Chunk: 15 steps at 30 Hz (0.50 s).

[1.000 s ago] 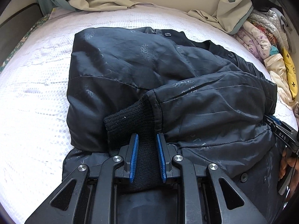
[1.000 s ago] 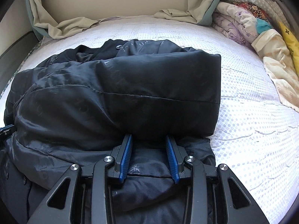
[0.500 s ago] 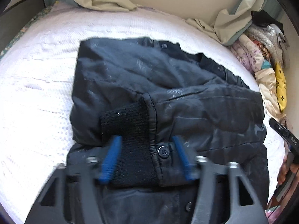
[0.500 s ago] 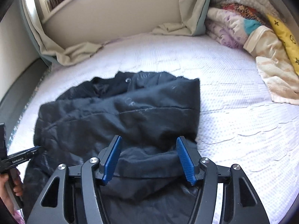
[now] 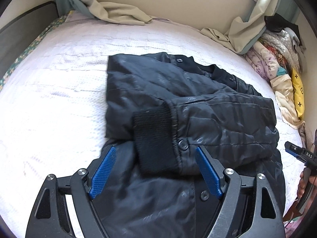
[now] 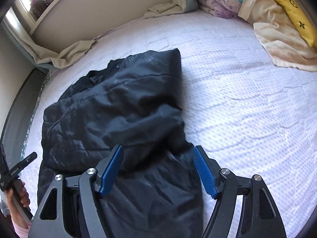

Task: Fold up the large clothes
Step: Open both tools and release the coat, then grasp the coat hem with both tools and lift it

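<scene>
- The black jacket (image 5: 190,103) lies in the middle of the bed (image 5: 59,83), part-folded, its collar end toward the far wall and its hem toward the near edge
- One sleeve is laid across the body, so the knit cuff (image 5: 154,136) rests on top near the left side of the jacket; I judge it is placed so to bring the width in before a lengthwise fold
- The left hand-held gripper (image 5: 156,170) hovers over the near part of the jacket with its jaws opening; the cuff shows between the blue pads (image 5: 103,170) but they do not press on it, so nothing is held
- The right hand-held gripper (image 6: 158,172) hovers over the near right part of the jacket (image 6: 118,109), jaws opening too; dark cloth lies between and below the pads, with no pinch on it that I can see
- Both point steeply down at the garment, which suits a release of cloth just set down
- A pile of folded bedding and a yellow pillow (image 6: 291,6) sit at the far right of the bed, well apart from the jacket, so the folding space stays free
- A beige curtain (image 5: 111,11) drapes onto the far edge, clear of the jacket
- The fold looks partly done: the near hem is not yet brought up over the body
</scene>
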### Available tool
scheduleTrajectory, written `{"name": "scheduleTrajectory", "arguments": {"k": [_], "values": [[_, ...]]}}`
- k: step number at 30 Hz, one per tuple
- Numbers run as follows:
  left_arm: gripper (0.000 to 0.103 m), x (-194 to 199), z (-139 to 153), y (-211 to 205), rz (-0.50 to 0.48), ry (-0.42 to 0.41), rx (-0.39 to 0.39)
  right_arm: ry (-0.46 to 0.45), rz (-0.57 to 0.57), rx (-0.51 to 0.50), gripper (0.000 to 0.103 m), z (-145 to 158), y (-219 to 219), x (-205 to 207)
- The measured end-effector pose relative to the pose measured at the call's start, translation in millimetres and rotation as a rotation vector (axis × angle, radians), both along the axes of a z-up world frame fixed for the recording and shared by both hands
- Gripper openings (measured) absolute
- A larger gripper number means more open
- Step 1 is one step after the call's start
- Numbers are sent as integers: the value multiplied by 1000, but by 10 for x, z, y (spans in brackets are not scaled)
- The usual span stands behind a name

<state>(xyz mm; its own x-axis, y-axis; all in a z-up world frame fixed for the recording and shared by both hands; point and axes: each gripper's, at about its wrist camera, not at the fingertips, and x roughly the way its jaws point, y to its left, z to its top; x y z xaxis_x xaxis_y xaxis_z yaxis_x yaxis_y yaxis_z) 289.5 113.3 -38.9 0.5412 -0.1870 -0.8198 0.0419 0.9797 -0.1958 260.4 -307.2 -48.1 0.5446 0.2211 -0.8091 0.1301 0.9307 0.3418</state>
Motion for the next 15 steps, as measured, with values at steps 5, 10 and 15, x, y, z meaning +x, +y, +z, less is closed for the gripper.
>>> {"name": "scheduleTrajectory", "arguments": {"k": [5,10,15], "values": [[84,-252,156,179,0,-13,-15,-10,12,35,76,103,-63,-197],[85,-556,383,305,2,-26,-69,-53,23,45,77,334,-38,-507],[85,-969,424,419,-16,15,-98,-83,101,59,80,489,31,-1051]]}}
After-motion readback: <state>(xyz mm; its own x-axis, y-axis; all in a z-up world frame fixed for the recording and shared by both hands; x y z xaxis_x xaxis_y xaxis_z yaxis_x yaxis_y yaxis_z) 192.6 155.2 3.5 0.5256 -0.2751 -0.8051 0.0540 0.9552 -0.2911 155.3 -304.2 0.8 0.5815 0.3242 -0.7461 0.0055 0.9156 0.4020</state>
